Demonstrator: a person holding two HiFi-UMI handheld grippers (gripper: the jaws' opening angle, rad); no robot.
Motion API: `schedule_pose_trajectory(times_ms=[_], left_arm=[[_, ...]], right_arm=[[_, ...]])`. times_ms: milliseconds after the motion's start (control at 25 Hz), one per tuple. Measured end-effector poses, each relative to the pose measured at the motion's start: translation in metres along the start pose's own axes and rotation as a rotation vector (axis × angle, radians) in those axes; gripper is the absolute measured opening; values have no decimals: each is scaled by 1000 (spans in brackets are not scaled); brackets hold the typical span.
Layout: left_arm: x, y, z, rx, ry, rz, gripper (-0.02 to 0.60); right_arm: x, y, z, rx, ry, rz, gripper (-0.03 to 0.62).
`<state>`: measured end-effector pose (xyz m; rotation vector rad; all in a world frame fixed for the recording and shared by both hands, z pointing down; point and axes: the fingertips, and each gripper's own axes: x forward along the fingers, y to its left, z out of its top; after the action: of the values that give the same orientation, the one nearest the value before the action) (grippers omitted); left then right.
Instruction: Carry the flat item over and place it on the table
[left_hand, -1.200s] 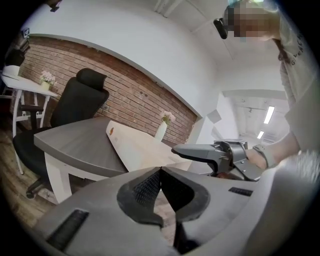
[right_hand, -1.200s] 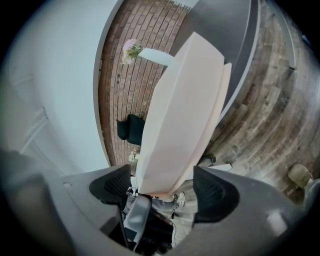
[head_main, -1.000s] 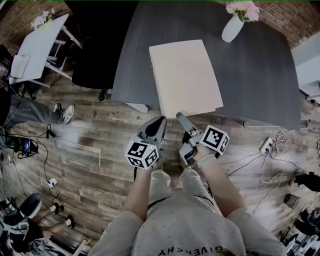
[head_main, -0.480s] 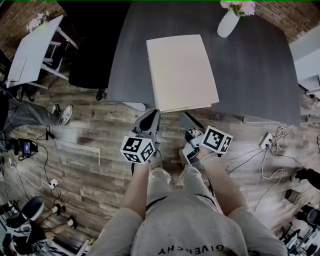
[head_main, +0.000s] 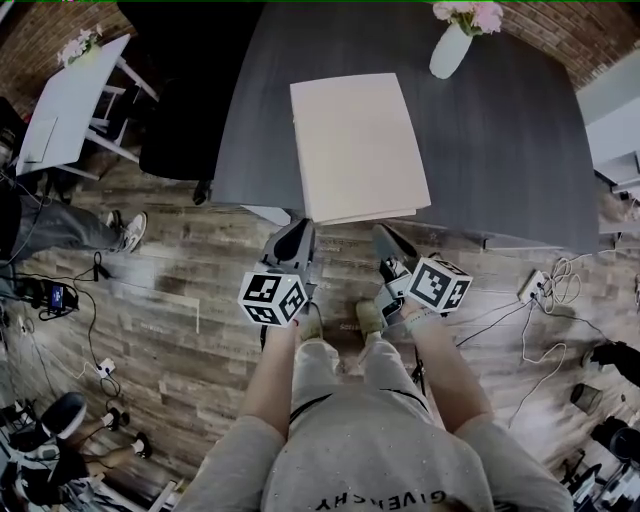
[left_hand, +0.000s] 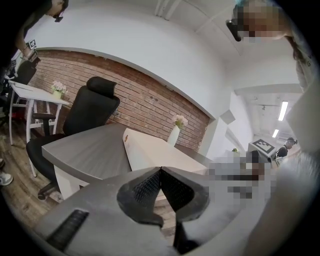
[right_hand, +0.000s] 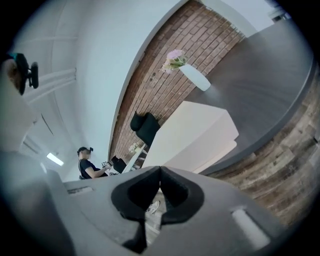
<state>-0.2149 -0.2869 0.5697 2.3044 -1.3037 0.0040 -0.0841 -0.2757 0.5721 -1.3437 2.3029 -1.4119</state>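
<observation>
**Left gripper** (left_hand: 160, 169): jaws are sitting pressed together with nothing between them. It is hovering over the wood floor (head_main: 180, 300) just short of the table's front edge.

**Right gripper** (right_hand: 160, 169): jaws have just been closing and are meeting tip to tip, gripping nothing. It is hanging beside the left one, clear of the item.

**Flat item** (head_main: 355, 140): cream, lying on the dark grey table (head_main: 500, 150), its near end jutting slightly past the front edge. A second layer is showing beneath that end; flap or separate sheet cannot be told.

**White vase** (head_main: 447, 52): standing well beyond the item's far right corner, its flowers being clipped by the frame top.

**Black chair** (head_main: 175, 120): standing at the table's left, its top running out of frame.
</observation>
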Motion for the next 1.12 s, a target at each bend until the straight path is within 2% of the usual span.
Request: schedule_pose_trajectory(times_ms=[520, 1120], left_arm=[[-18, -3, 28, 38, -48, 52, -2], [-52, 0, 71, 57, -127, 94, -2]], right_arm=[[-19, 19, 37, -513, -33, -52, -2], [-25, 71, 66, -756, -98, -29, -2]])
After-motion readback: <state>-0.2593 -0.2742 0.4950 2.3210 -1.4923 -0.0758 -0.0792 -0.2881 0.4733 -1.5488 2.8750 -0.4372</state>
